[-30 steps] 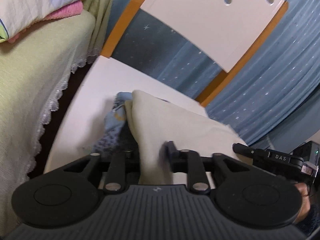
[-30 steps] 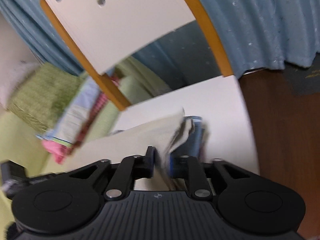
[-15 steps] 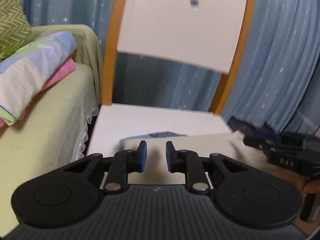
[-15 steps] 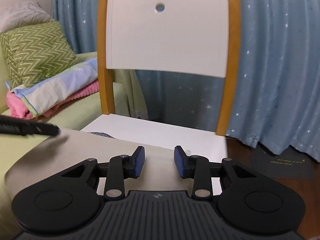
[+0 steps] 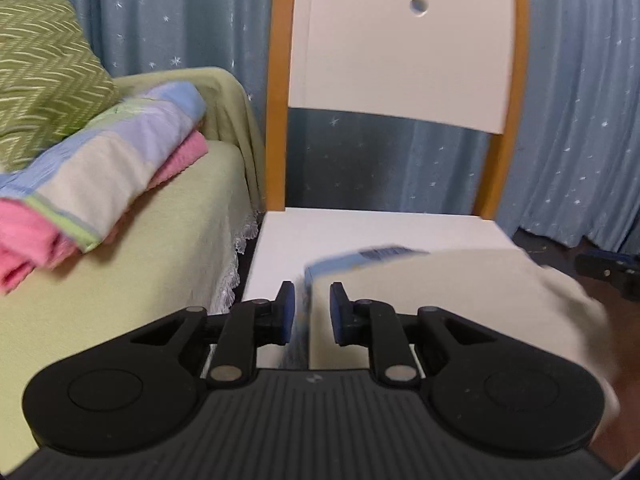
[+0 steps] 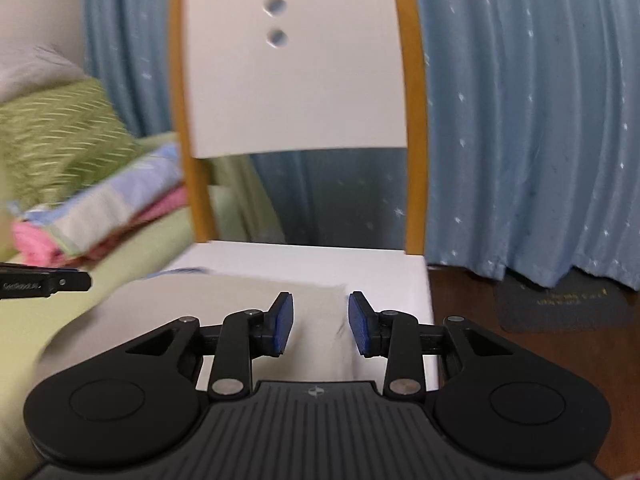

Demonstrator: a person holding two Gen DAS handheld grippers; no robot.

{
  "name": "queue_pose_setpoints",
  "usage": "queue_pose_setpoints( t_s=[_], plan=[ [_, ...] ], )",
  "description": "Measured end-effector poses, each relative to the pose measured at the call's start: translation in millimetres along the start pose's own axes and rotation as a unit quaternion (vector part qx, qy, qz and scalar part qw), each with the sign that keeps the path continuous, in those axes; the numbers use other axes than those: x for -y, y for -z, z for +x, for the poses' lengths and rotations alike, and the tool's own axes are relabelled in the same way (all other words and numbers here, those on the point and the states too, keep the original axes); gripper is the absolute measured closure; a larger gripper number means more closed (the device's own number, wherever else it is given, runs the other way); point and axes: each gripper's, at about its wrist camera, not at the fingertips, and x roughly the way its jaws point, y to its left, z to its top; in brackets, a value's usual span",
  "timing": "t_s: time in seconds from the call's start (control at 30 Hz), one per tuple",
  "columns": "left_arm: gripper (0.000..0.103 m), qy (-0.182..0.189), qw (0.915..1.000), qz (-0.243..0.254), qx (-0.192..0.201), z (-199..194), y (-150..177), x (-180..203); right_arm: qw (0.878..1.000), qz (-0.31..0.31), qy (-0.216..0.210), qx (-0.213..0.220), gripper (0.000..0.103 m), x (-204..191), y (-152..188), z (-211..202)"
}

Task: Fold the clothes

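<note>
A folded cream cloth (image 5: 440, 292) lies on the white chair seat (image 5: 360, 228), with the edge of a blue patterned garment (image 5: 360, 258) showing under it at the far side. My left gripper (image 5: 312, 308) hovers just in front of the cloth's left corner, its jaws a narrow gap apart with nothing pinched. In the right wrist view the cream cloth (image 6: 240, 300) spreads across the seat (image 6: 320, 256). My right gripper (image 6: 320, 320) stands open above the cloth's near right corner, clear of the fabric.
The chair has an orange frame and a white back (image 5: 400, 40). Left of it stands a green-covered sofa (image 5: 140, 280) with a stack of folded blankets (image 5: 100, 176) and a zigzag pillow (image 5: 40, 88). Blue curtains (image 6: 520, 120) hang behind. A dark mat (image 6: 560, 304) lies on the brown floor.
Both grippers held the cream cloth a second ago and have let it go. They rolled level and drew back, and the cloth now lies flat on the seat.
</note>
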Motion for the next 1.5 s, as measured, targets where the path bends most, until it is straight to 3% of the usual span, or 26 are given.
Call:
queue_pose_setpoints(
  t_s=[0.07,0.17,0.27,0.33,0.43,0.5,0.63,0.67,0.7,0.83,0.9,1.0,1.1,1.5],
  plan=[
    [0.088,0.011,0.9999,0.002,-0.003,-16,19,9,1.0,-0.012,-0.008,0.002,0.068,-10,18,-18],
    [0.087,0.005,0.9992,-0.012,-0.039,-8,40,15,0.999,-0.031,-0.011,-0.013,0.068,-26,42,-24],
    [0.087,-0.002,0.9969,-0.046,-0.063,3,42,14,0.998,-0.035,-0.001,-0.048,0.068,-35,54,-7],
    [0.087,-0.02,0.9957,-0.05,-0.075,-1,34,20,0.998,-0.03,0.003,-0.049,0.068,-37,49,-9],
    [0.065,-0.049,0.9935,-0.047,-0.092,-23,25,35,0.999,-0.003,-0.002,-0.04,0.064,-40,39,-29],
    [0.042,-0.053,0.9935,-0.046,-0.09,-45,26,46,1.0,0.007,-0.004,-0.025,0.049,-44,35,-48],
    [0.031,-0.053,0.9937,-0.05,-0.085,-89,32,67,0.999,0.036,-0.012,-0.012,0.028,-55,38,-89],
    [0.022,-0.049,0.9937,-0.056,-0.084,-101,35,72,0.999,0.039,-0.013,-0.015,0.024,-58,38,-99],
    [0.016,-0.049,0.9936,-0.06,-0.082,-112,39,76,0.999,0.04,-0.014,-0.018,0.021,-61,40,-108],
    [0.01,-0.062,0.9932,-0.063,-0.076,-147,54,88,0.999,0.036,-0.012,-0.038,0.01,-68,49,-141],
    [0.002,-0.067,0.993,-0.069,-0.069,-164,62,91,0.998,0.026,-0.01,-0.048,0.007,-71,53,-157],
    [0.001,-0.067,0.9915,-0.091,-0.065,-185,71,92,0.999,0.006,-0.009,-0.049,0.003,-78,59,-180],
    [0.001,-0.089,0.9904,-0.09,-0.058,-206,78,98,0.999,-0.012,-0.007,-0.043,0.002,-85,66,-202],
    [0.001,-0.161,0.9856,-0.041,-0.031,-259,86,128,0.997,-0.04,0.058,0.012,0.0,-103,69,-253]
  ],
)
